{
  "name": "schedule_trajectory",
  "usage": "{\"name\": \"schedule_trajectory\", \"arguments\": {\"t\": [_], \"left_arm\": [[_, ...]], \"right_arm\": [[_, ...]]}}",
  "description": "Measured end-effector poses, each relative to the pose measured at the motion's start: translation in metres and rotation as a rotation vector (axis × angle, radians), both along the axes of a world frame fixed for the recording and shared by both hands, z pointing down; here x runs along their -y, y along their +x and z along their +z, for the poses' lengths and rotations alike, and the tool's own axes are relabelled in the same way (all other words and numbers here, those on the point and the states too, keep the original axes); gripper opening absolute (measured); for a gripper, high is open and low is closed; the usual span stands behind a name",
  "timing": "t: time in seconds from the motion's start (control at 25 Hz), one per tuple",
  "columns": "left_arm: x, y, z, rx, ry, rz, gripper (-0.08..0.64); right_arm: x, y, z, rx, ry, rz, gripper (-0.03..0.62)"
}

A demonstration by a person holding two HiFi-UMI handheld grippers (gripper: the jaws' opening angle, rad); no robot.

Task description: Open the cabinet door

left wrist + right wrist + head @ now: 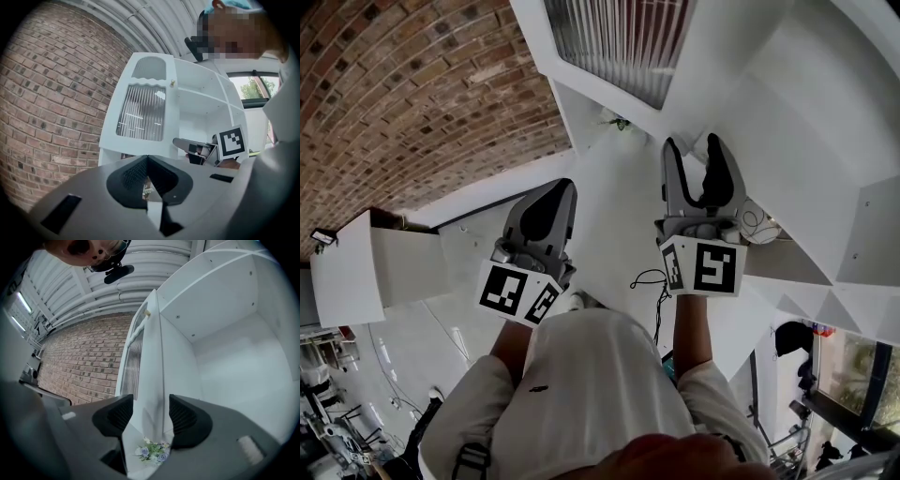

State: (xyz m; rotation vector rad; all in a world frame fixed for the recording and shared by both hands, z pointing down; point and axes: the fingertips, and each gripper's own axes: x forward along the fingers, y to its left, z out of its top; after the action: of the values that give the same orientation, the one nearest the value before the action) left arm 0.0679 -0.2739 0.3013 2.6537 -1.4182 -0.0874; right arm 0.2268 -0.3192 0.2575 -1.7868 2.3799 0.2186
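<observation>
Right gripper (151,414) is hanging released, jaws wide, nothing clamped, facing the edge of the cabinet door (149,357), which is standing swung open off the cabinet (234,324). Left gripper (147,174) is staying out clenched, empty.

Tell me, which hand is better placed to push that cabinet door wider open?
The right, probably. The right gripper has open jaws lined up on the free edge of the door. The left gripper is shut and sits farther back, facing the door's glass front.
</observation>
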Motion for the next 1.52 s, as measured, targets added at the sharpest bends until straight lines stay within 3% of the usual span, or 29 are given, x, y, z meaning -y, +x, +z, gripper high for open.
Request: {"name": "schedule_trajectory", "arguments": {"t": [1.52], "left_arm": [[-0.014, -0.023, 0.005, -0.004, -0.022, 0.001, 0.009]], "right_arm": [[0.006, -0.011, 0.005, 0.016, -0.060, 0.080, 0.238]]}}
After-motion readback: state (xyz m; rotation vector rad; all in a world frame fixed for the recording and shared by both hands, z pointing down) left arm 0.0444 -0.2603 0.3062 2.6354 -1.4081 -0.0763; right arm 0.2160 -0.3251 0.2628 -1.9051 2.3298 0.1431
